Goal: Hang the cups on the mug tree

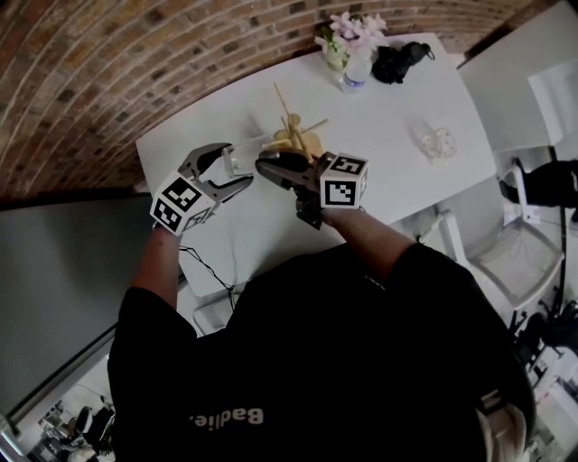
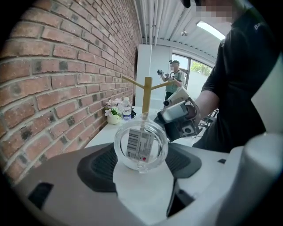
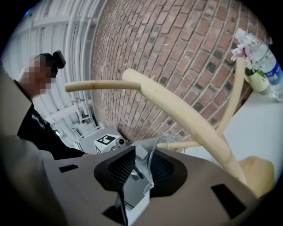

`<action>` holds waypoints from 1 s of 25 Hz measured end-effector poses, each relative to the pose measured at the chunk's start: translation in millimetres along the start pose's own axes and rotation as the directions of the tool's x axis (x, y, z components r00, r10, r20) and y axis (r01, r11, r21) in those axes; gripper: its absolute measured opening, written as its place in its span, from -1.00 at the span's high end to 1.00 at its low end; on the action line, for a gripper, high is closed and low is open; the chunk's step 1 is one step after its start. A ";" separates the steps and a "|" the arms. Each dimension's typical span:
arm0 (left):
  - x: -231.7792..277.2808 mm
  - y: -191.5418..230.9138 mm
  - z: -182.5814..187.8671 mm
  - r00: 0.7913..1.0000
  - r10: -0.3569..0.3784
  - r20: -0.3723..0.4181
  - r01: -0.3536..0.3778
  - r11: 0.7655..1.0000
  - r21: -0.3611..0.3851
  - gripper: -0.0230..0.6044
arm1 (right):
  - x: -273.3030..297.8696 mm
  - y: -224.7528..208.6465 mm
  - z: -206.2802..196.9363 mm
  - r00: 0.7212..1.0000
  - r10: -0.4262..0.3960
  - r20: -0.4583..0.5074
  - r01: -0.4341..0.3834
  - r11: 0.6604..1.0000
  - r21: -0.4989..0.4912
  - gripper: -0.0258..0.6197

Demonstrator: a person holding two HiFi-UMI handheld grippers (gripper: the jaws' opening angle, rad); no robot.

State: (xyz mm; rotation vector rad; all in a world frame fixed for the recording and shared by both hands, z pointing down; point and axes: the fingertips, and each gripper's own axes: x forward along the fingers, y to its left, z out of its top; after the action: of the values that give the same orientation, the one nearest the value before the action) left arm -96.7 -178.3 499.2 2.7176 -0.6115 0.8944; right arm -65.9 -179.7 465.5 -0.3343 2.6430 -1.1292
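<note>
place: office-like workroom | cues: brick wall (image 1: pixel 135 63), white table (image 1: pixel 388 135), white chair (image 1: pixel 517 269) — ceiling strip light (image 2: pixel 212 30)

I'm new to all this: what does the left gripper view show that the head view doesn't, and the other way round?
Only the left gripper view: the barcode sticker on the base of the clear glass cup, and a second person standing by the far window.
Only the head view: another clear glass cup on the white table, and a white chair beside it.
Both: the pale wooden mug tree, the pink flowers, the clear plastic water bottle and the right tool.
</note>
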 end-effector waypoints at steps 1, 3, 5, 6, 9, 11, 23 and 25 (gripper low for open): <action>1.8 0.7 0.2 1.000 -0.002 0.002 0.002 1.000 -0.005 -0.14 | -1.0 -2.4 0.6 1.000 -0.002 0.004 0.002 1.000 0.014 0.58; 4.8 1.9 1.8 1.000 -0.005 0.010 0.005 1.000 -0.016 -0.14 | -2.7 -6.6 2.1 1.000 -0.005 0.012 0.004 0.999 0.040 0.58; 7.3 2.4 3.0 1.000 -0.006 0.019 0.007 1.000 -0.026 -0.14 | -4.3 -9.7 3.1 1.000 -0.007 0.017 0.006 0.998 0.066 0.57; 8.8 2.2 3.0 1.000 -0.007 0.021 0.008 1.000 -0.029 -0.14 | -5.4 -11.0 3.0 1.000 -0.008 0.017 0.006 0.997 0.077 0.57; 12.8 0.1 2.0 1.000 -0.010 0.023 0.011 0.999 -0.033 -0.14 | -9.0 -14.2 0.9 1.000 -0.005 0.006 0.005 0.996 0.093 0.57; 15.2 -1.3 1.7 1.000 -0.011 0.025 0.012 0.999 -0.035 -0.14 | -11.3 -15.4 0.1 1.000 -0.001 -0.003 0.001 0.995 0.100 0.57; 31.3 -4.7 4.3 0.999 0.022 0.045 -0.020 0.999 -0.044 -0.14 | -26.4 -30.5 1.0 1.000 -0.008 -0.018 0.011 0.986 0.165 0.53; 31.4 -4.3 4.7 0.998 0.028 0.050 -0.026 0.999 -0.044 -0.14 | -26.7 -31.5 1.5 1.000 -0.012 -0.013 0.014 0.985 0.173 0.52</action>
State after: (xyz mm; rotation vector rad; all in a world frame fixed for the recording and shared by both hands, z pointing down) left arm -69.5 -186.0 514.2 2.7071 -0.6708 0.8112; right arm -36.8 -193.8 491.1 -0.3121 2.5327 -1.3582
